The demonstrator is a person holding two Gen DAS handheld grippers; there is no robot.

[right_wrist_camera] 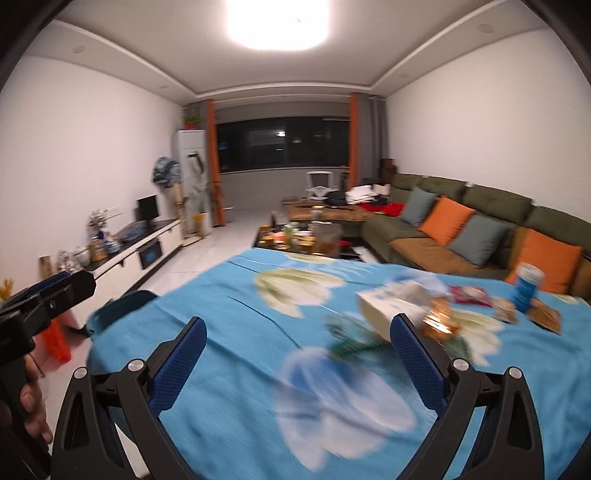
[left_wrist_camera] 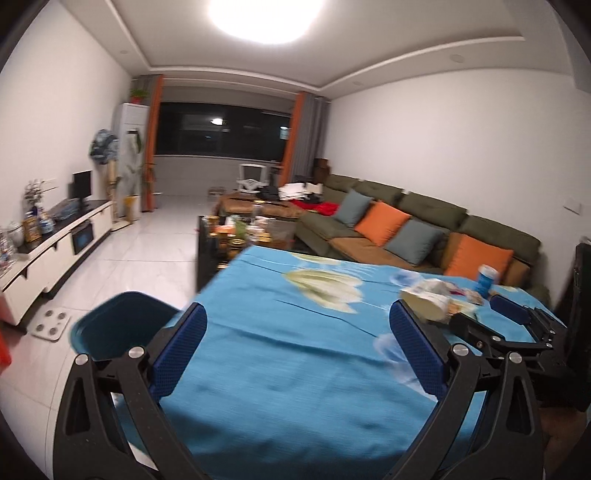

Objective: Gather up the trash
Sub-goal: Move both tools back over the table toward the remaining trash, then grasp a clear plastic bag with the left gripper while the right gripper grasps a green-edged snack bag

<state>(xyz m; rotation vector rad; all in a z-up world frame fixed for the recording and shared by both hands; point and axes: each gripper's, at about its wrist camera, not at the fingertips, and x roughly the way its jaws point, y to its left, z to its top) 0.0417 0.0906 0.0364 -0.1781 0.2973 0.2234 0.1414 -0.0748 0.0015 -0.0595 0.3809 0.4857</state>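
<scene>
A blue flowered cloth (right_wrist_camera: 236, 332) is covering the counter. Lying on it toward the right are a tissue pack (right_wrist_camera: 391, 306), a blue can (right_wrist_camera: 527, 287) and blurred wrappers (right_wrist_camera: 471, 295).

bright ceiling lamp (left_wrist_camera: 258, 18) glares overhead; tablecloth (right_wrist_camera: 258, 332) motion-blurred; fisheye edges bend.

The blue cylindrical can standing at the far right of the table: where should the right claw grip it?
Grip the blue cylindrical can across its middle, coming in level from the near side. It stands upright on the blue floral tablecloth, so its round sides suit the open right claw. Wrappers crowd its base; stay above them.
</scene>
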